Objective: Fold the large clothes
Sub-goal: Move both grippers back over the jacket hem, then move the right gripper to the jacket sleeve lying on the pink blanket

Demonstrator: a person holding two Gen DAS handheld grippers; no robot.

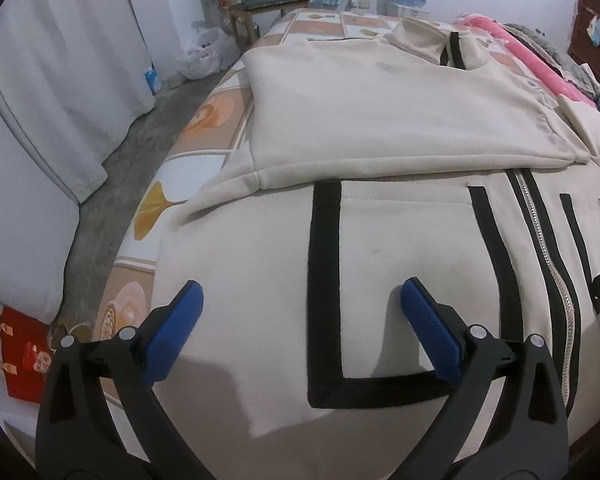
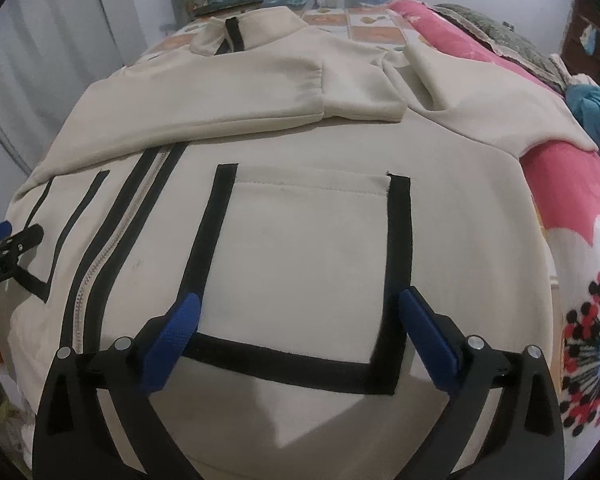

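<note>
The bed (image 1: 204, 128) is carrying the cream jacket (image 1: 400, 240), lying flat ahead of both jaws with sleeves folded across, ready for folding. The left gripper (image 1: 302, 334) and right gripper (image 2: 298, 334) are hovering spread, holding nothing.

A cream jacket (image 2: 284, 240) lies spread flat on a bed (image 2: 380, 24), collar at the far end. Both sleeves are folded across the chest, their cuffs meeting near the middle. A silver zipper (image 2: 96, 268) edged in black runs down the front at the left; black tape frames a square pocket (image 2: 300, 264) on three sides. The right gripper (image 2: 298, 320) hangs over the pocket's lower half — jaws spread wide, nothing between the blue pads (image 2: 168, 344). The left gripper's tip (image 2: 8, 244) shows at the left edge. A pink floral blanket (image 2: 580, 280) lies along the right.
</note>
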